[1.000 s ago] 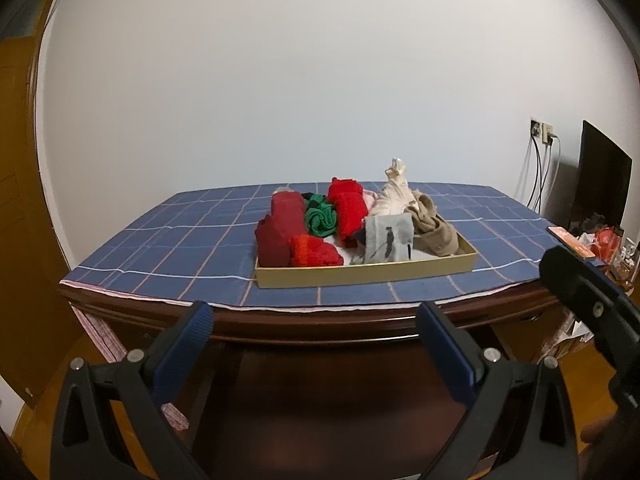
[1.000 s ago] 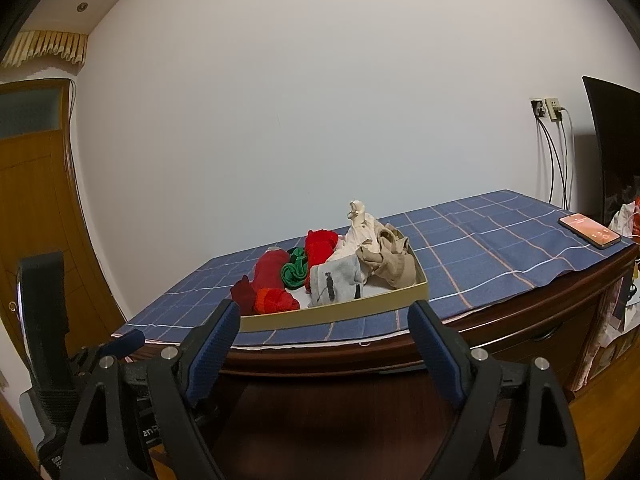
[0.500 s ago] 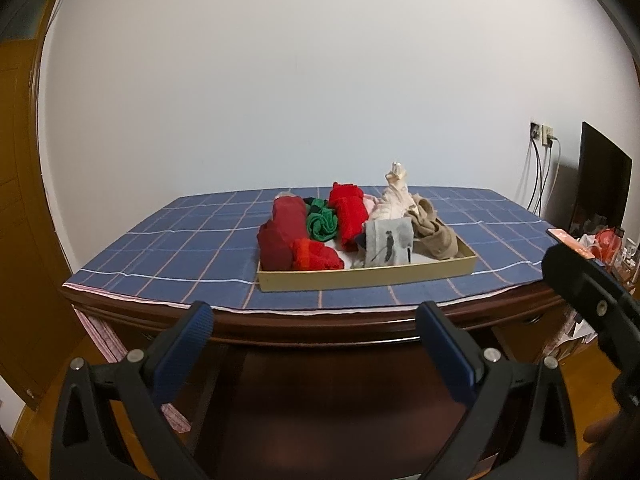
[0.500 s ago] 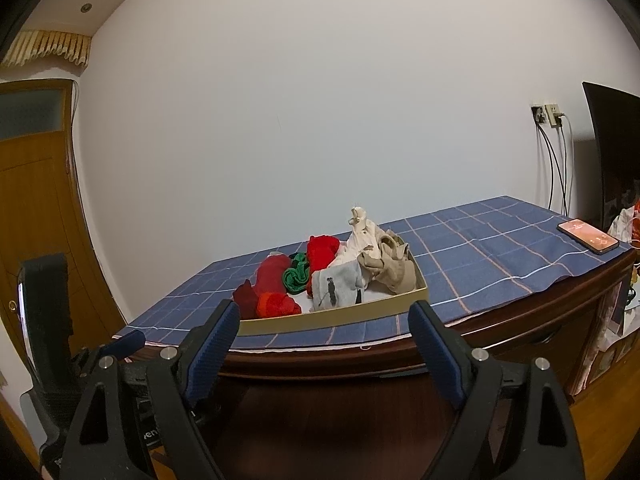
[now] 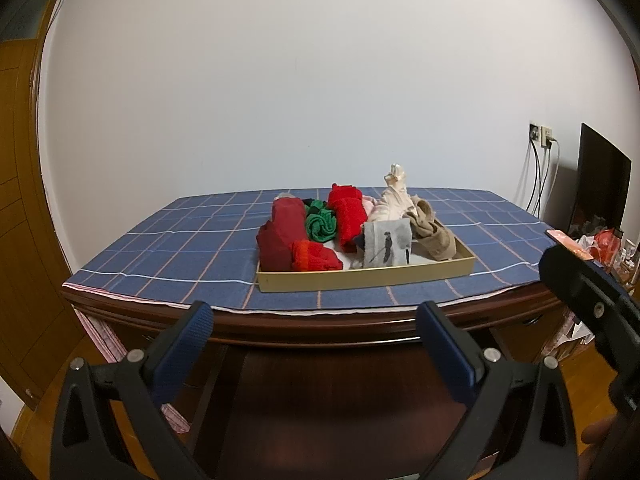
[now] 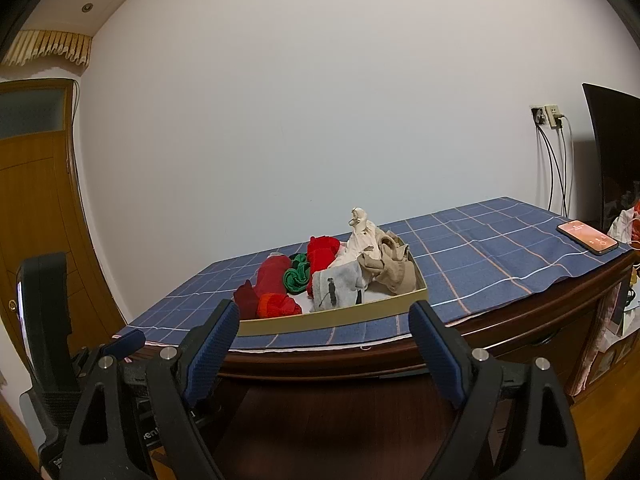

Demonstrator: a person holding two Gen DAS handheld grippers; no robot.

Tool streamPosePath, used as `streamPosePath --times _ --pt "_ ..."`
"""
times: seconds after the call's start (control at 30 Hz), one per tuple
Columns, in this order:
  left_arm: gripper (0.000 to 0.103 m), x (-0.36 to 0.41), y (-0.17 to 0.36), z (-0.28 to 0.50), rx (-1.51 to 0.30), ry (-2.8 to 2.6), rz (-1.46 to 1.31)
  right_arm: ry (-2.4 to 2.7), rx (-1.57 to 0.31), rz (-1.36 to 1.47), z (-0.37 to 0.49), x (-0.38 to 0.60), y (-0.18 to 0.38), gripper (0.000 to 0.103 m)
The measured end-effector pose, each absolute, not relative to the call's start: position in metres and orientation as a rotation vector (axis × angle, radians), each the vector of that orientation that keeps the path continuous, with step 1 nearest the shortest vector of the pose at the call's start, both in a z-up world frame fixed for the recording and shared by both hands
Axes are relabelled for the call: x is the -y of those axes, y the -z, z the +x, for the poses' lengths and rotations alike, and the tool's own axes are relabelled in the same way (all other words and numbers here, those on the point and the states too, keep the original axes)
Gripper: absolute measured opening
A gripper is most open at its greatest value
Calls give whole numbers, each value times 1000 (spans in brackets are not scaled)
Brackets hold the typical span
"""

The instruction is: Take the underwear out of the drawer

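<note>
A shallow tan drawer tray [image 5: 360, 277] [image 6: 332, 316] sits on a blue checked cloth on a dark wooden table. It holds rolled underwear: dark red [image 5: 282, 232], bright red [image 5: 348, 216] [image 6: 322, 254], green [image 5: 320, 226] [image 6: 297, 276], grey with a printed figure [image 5: 386, 242] [image 6: 336, 286], cream [image 5: 394, 200] and tan [image 5: 432, 232] pieces. My left gripper [image 5: 314, 330] hangs open in front of the table edge, well short of the tray. My right gripper [image 6: 322, 326] is likewise open and empty, below the tray's near rim.
A phone [image 6: 587, 237] with a lit screen lies on the cloth at the table's right end. Wall sockets with cables [image 6: 550, 120] and a dark screen [image 5: 600, 188] stand at the right. A wooden door [image 6: 32, 216] is on the left.
</note>
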State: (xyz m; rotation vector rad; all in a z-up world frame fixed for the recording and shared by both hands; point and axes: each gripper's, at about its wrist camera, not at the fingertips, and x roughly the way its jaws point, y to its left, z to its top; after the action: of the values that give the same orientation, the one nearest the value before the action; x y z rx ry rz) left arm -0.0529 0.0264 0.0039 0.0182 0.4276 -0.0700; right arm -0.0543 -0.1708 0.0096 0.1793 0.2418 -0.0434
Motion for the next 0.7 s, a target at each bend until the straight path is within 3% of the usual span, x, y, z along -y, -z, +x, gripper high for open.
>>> streamPosePath --times 0.7 --pt "103 -24 -5 -55 -420 61 27 46 -236 183 -57 172 -9 88"
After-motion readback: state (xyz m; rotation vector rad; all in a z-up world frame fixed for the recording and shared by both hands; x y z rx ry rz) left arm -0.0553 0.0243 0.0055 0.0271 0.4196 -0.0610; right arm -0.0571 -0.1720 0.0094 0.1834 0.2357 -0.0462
